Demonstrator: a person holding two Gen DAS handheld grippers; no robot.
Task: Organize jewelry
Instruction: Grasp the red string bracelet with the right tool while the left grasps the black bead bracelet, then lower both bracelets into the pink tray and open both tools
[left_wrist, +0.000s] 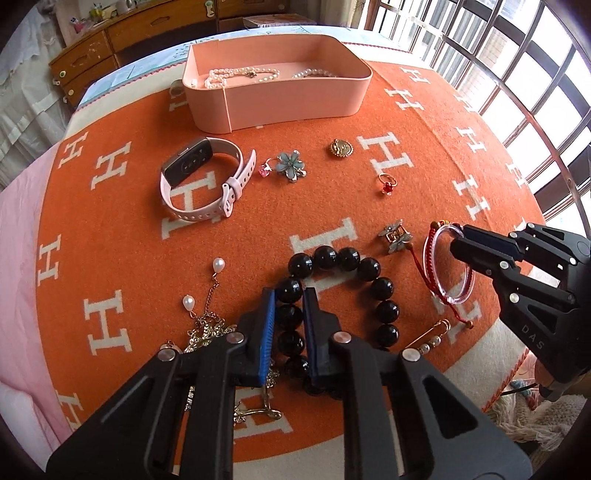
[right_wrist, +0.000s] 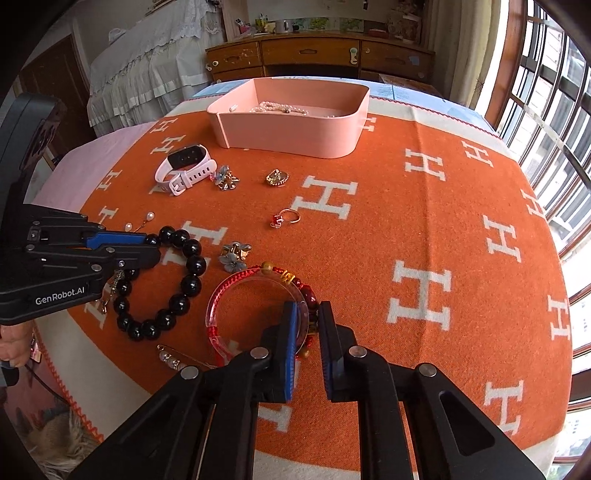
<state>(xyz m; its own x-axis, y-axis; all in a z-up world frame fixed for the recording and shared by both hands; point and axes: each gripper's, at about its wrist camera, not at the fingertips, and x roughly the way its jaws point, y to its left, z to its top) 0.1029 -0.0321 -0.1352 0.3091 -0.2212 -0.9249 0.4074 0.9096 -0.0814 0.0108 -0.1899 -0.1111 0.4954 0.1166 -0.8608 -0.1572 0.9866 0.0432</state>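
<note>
A black bead bracelet lies on the orange blanket. My left gripper points down at its left side, and the blue pads are shut on one of its beads. A clear bangle wound with red cord lies to the right of it. My right gripper is shut on the bangle's rim and cord beads. At the far side stands a pink box, open at the top, with pearl strands inside.
Loose on the blanket lie a pink smart band, a flower brooch, a gold charm, a red-stone ring, a butterfly clip, pearl earrings with chain and a pearl pin. Barred windows stand to the right.
</note>
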